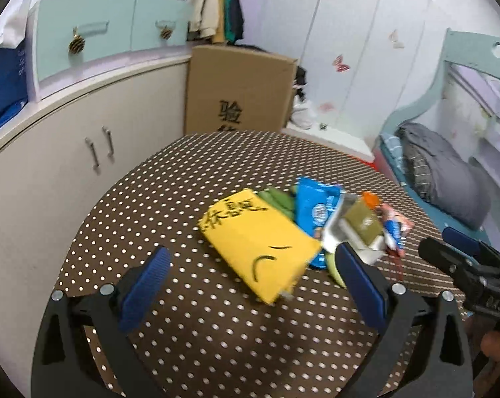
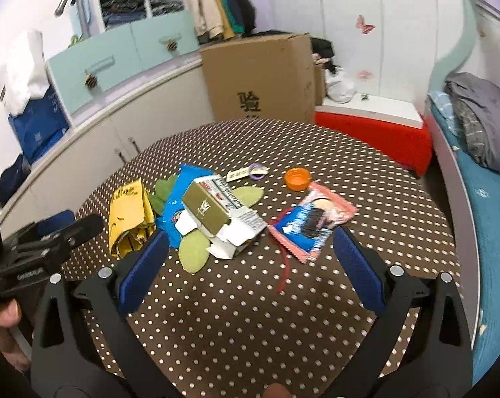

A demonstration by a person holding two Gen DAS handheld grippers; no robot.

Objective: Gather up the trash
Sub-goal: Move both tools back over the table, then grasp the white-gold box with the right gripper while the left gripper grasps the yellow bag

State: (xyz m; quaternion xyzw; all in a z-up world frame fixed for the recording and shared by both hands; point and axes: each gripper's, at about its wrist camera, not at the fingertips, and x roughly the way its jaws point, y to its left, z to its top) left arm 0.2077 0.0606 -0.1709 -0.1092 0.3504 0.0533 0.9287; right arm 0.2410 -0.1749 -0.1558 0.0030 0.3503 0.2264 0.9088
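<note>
Right wrist: right gripper (image 2: 250,258) gapes above pink wrapper (image 2: 311,224).

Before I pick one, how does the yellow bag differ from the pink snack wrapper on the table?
The yellow bag is plain yellow with black writing; the pink snack wrapper is pink-edged with a blue printed picture. The yellow bag lies at the left end of the pile, near the left gripper; the pink wrapper lies at the right end, near the right gripper. Both lie on the dotted tablecloth, ungrasped.
</note>
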